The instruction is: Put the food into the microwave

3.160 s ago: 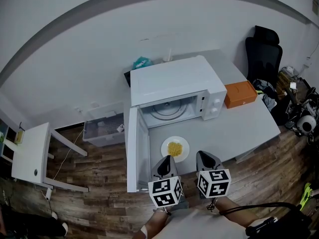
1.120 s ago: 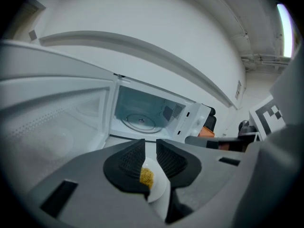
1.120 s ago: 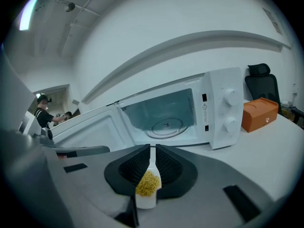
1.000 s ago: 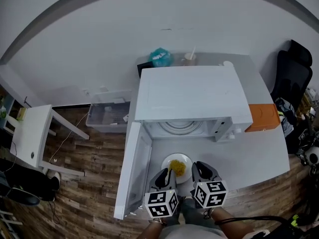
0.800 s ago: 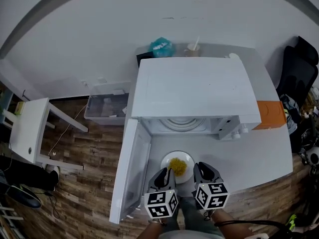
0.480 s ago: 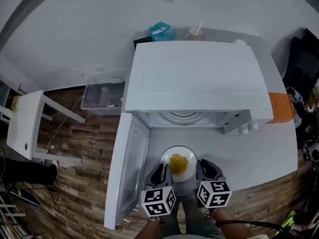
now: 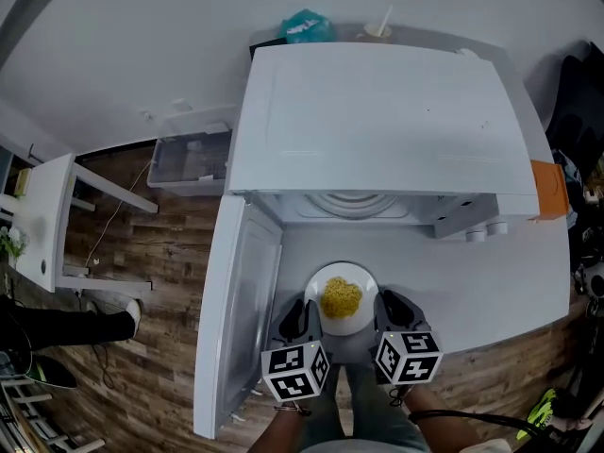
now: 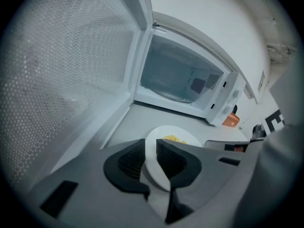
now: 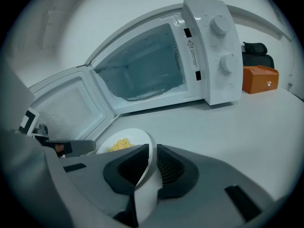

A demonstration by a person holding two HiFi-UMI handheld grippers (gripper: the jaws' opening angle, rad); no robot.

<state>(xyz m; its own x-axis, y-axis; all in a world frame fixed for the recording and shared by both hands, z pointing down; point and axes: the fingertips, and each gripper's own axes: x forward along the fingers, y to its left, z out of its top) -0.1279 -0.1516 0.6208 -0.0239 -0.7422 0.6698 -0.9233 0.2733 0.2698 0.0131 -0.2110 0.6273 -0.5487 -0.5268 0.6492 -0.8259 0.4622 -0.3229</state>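
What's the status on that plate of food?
Left gripper and right gripper both shut on plate rim. Yellow food aboard, just before open microwave. Nothing seen blocking the cavity.

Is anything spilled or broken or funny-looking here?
Nothing stands out. The yellow food sits heaped on the white plate, none spilled. The left gripper and the right gripper each clamp its rim; the microwave door stands open.

The microwave (image 7: 377, 111) is white, its door (image 8: 61, 70) finely dotted; plate (image 7: 345, 325) white, food (image 7: 341, 297) yellow; table (image 7: 491, 281) pale grey; box (image 7: 547, 189) orange; floor (image 7: 142, 253) brown wood-grain; left gripper (image 7: 303, 311) and right gripper (image 7: 391, 307) dark grey, cubes black-and-white squares.
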